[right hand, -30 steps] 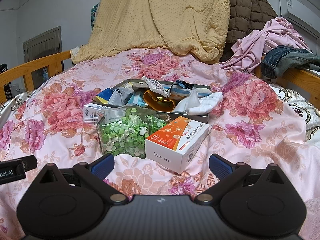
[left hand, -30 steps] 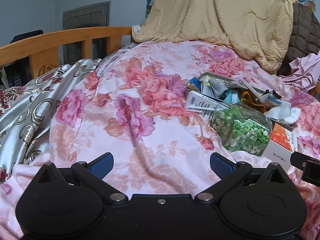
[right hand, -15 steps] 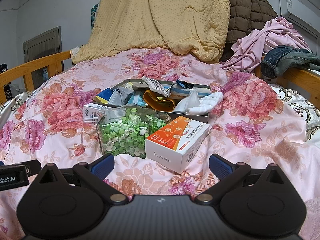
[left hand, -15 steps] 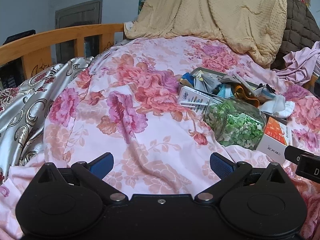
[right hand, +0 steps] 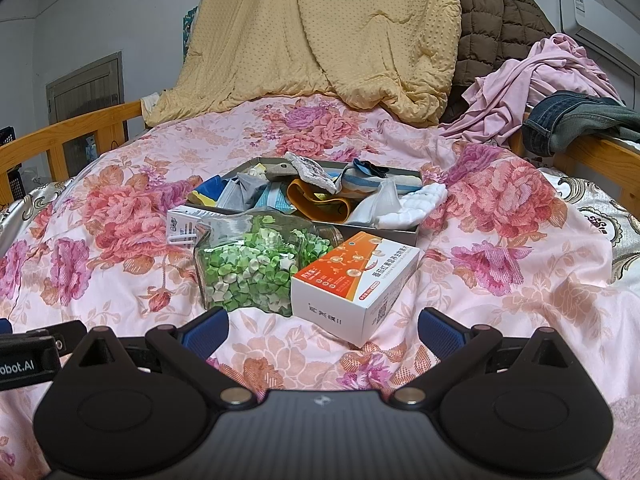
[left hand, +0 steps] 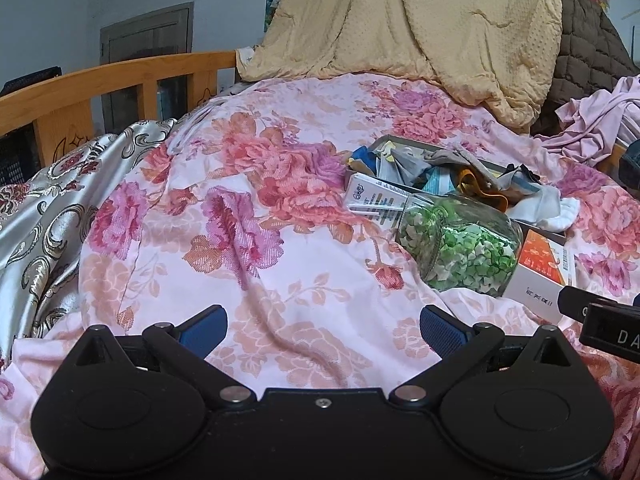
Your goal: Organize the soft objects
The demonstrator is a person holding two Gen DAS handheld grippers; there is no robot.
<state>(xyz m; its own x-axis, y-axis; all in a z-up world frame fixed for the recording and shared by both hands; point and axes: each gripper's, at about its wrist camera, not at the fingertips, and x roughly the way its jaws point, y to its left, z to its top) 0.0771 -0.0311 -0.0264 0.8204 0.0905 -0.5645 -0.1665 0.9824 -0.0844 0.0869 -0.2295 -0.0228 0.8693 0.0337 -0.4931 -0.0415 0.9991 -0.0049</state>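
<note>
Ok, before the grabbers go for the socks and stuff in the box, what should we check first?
1. Right gripper open and holding nothing: ok.
2. Left gripper open and holding nothing: ok.
3. Soft things all inside the grey box: not ok, a white sock hangs over its right edge.
4. Straight path to the box: not ok, the jar of green stars and the orange carton lie in front of it.
5. Grippers apart from each other: ok, the left one shows only at the right view's edge.
6. What lies at the box's bottom: cannot tell.

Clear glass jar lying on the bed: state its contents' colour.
Green and white, clearest in the right wrist view.
</note>
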